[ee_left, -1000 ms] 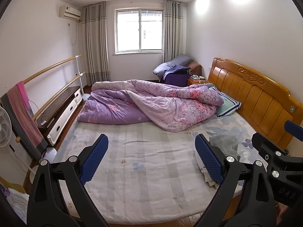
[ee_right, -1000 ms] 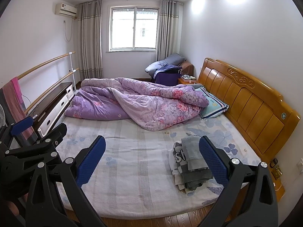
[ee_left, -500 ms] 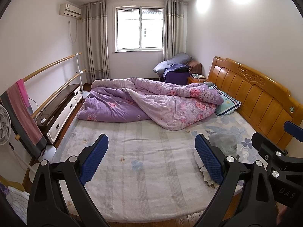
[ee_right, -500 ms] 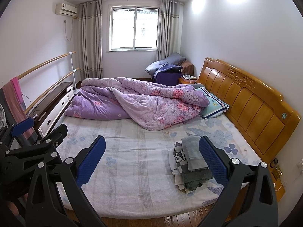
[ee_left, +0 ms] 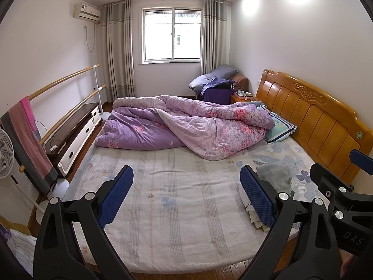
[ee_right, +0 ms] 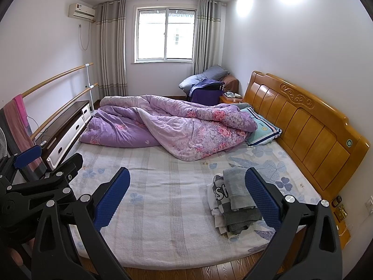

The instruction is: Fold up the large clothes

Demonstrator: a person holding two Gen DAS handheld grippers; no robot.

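Both grippers (ee_left: pixel 186 200) (ee_right: pixel 186 198) spread wide, empty, above the bed (ee_right: pixel 163 210). Best to reach for the pile (ee_right: pixel 233 200), lift only the top grey garment (ee_right: pixel 235 186), spread flat.

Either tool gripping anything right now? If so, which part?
Nothing held. The left tool and right tool are both open and empty above the bed; the pile of clothes lies untouched.

Bright daylight from the window (ee_left: pixel 172 35); sharp focus; fisheye-bent, dark-vignetted corners
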